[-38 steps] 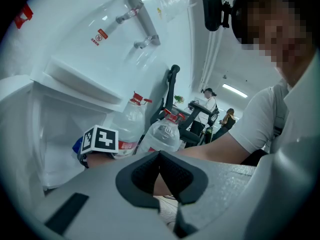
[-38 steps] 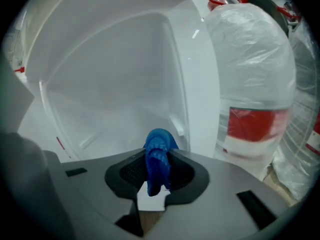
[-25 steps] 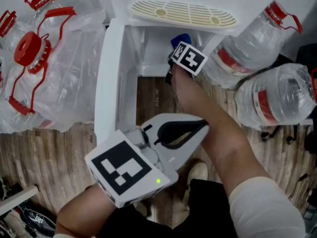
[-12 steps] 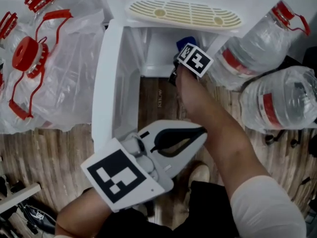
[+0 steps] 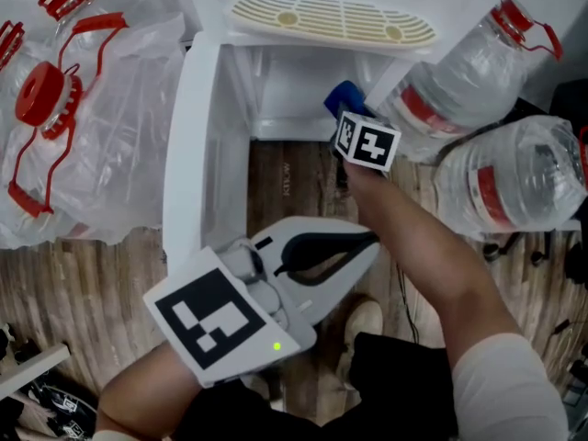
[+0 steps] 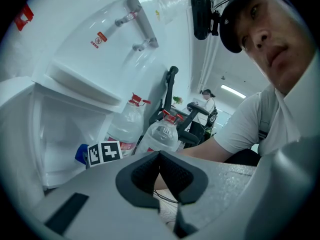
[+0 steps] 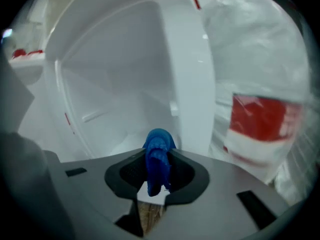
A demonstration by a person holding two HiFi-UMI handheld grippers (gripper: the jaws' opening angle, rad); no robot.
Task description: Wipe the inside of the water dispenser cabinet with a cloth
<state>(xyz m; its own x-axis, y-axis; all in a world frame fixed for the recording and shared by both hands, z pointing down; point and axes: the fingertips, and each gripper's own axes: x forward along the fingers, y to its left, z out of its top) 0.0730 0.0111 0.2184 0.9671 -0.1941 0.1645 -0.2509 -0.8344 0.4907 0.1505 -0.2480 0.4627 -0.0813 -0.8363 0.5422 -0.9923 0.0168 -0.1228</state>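
The water dispenser cabinet (image 5: 266,95) stands open, with its white door (image 5: 188,154) swung out to the left. My right gripper (image 5: 354,119) is at the right side of the opening, near the front edge, under its marker cube. It is shut on a blue cloth (image 5: 344,96), which bulges out between the jaws in the right gripper view (image 7: 159,156). The white cabinet wall (image 7: 110,79) lies just ahead of the cloth. My left gripper (image 5: 371,241) is held low near my body, shut with nothing in it, and points at the cabinet (image 6: 60,119).
Large clear water bottles with red caps lie right of the cabinet (image 5: 469,67) (image 5: 510,182). More bottles in plastic bags are piled to the left (image 5: 83,118). A cream drip grille (image 5: 331,21) sits above the opening. The floor (image 5: 83,283) is wooden.
My right gripper with the cloth has drawn back toward me and slightly right, from deeper in the cabinet to its front edge. The left gripper has hardly moved.
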